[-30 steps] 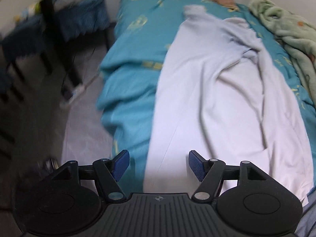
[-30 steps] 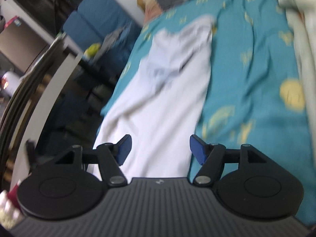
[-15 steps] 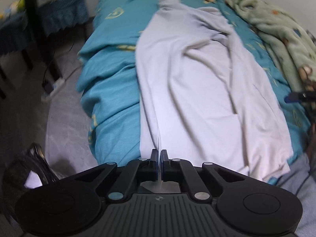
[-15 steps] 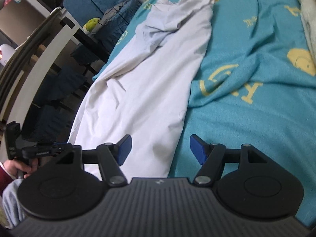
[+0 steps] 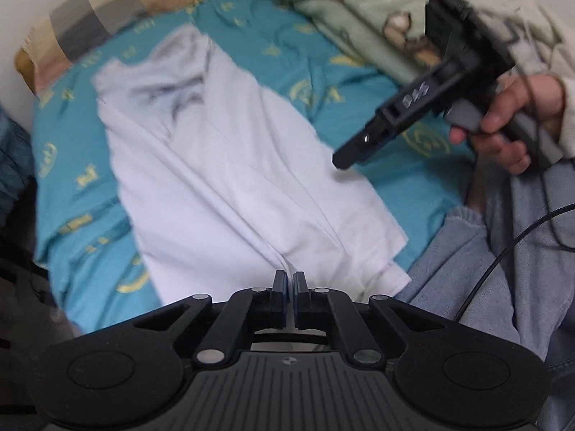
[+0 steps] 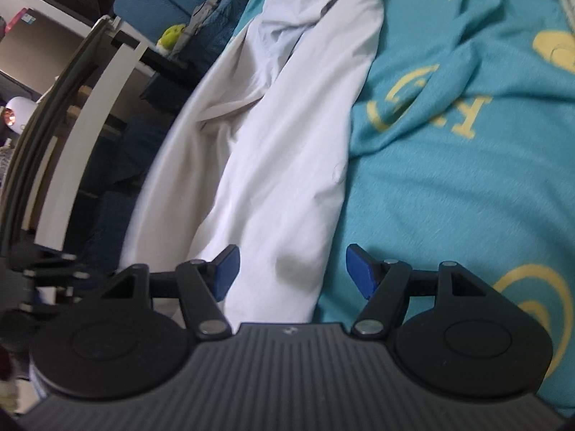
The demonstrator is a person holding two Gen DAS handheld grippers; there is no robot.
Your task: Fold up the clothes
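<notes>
- Where the white garment [image 5: 233, 186] lies lengthwise on the teal bedsheet [image 5: 363, 82], its near hem is pinched in the left hand-held gripper [image 5: 290, 283], fingers closed tight on a raised fold.
- Right hand-held gripper [image 6: 289, 269]: blue pads spread wide, holding nothing, over the garment's edge beside bare sheet.
- A person's hand [image 5: 510, 115] holds that gripper above the bed, in left view.
- Green blanket [image 5: 359, 7] bunched at far side; checked pillow [image 5: 104, 18] at the head.

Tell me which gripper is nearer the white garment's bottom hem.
Left. The left gripper is shut on the white garment at its hem; the right gripper hangs open over the garment's side edge, touching nothing.
</notes>
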